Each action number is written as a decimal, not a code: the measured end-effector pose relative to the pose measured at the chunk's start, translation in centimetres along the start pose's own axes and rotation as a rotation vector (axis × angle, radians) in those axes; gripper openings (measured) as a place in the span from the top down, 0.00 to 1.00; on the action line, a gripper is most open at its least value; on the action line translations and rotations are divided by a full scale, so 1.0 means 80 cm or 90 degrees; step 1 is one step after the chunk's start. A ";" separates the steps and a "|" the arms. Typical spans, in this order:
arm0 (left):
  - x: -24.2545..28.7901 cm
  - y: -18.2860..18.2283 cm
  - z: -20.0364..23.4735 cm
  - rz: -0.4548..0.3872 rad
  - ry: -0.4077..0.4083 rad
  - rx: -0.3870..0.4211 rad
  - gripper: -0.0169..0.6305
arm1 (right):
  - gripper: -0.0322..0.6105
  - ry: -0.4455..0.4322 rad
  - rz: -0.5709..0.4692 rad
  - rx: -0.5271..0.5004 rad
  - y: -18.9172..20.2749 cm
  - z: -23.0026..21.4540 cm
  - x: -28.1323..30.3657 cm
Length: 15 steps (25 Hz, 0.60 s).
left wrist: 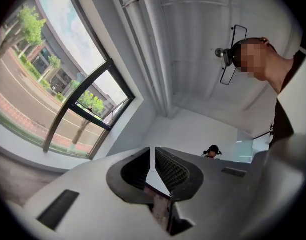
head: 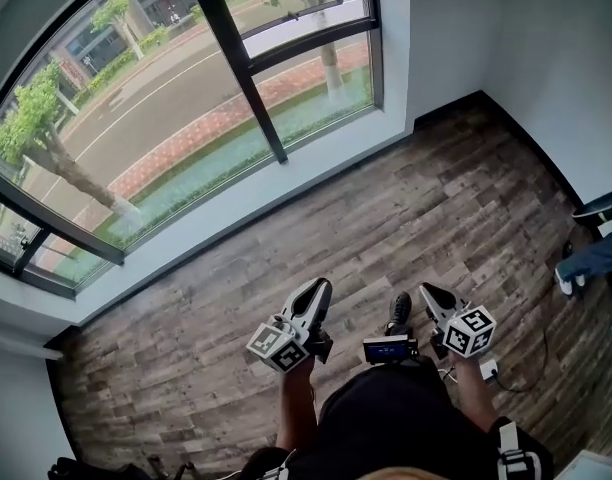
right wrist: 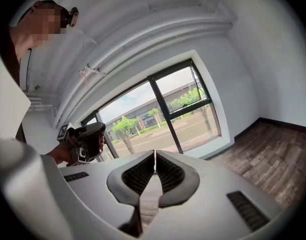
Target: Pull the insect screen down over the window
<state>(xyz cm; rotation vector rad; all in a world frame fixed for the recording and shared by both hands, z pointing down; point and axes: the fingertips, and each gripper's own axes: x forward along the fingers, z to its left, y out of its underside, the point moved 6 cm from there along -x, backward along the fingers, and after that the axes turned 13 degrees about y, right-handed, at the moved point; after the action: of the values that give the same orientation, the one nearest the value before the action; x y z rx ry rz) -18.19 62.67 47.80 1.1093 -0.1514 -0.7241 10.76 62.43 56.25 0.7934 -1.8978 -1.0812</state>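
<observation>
Floorboards (head: 456, 208) beneath closed left tongs (head: 317, 290), right tongs (head: 430, 292), forward-held.

A small white adapter (head: 489, 369) lies on the wood-plank floor (head: 386, 218)

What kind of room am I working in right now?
Probably a bare, mostly unfurnished room, maybe an office or a flat. It has a large dark-framed window looking onto a street with trees, a wood-plank floor and plain white walls.

Window (head: 245, 74) top cut off; bystander's leg (head: 598, 255) cropped at right edge.
</observation>
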 end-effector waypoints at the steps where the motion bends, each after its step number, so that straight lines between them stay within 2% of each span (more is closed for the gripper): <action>1: 0.015 -0.005 0.018 0.005 -0.010 0.008 0.93 | 0.94 -0.010 0.000 0.000 -0.007 -0.012 0.025; 5: 0.089 -0.034 0.079 0.002 -0.035 0.026 0.93 | 0.94 -0.037 0.016 0.003 -0.050 -0.066 0.115; 9: 0.165 -0.074 0.118 -0.023 -0.039 0.068 0.87 | 0.94 -0.071 -0.002 -0.031 -0.122 -0.110 0.172; 12: 0.226 -0.076 0.146 -0.027 -0.038 0.076 0.84 | 0.93 -0.065 0.006 -0.078 -0.160 -0.160 0.210; 15: 0.266 -0.072 0.174 -0.006 -0.041 0.076 0.84 | 0.93 -0.066 0.001 -0.086 -0.186 -0.187 0.236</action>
<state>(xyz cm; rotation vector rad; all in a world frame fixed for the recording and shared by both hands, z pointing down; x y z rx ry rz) -10.89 37.86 44.31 1.2011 -0.2468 -0.7684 16.42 34.75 53.98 0.6704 -1.8880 -1.2563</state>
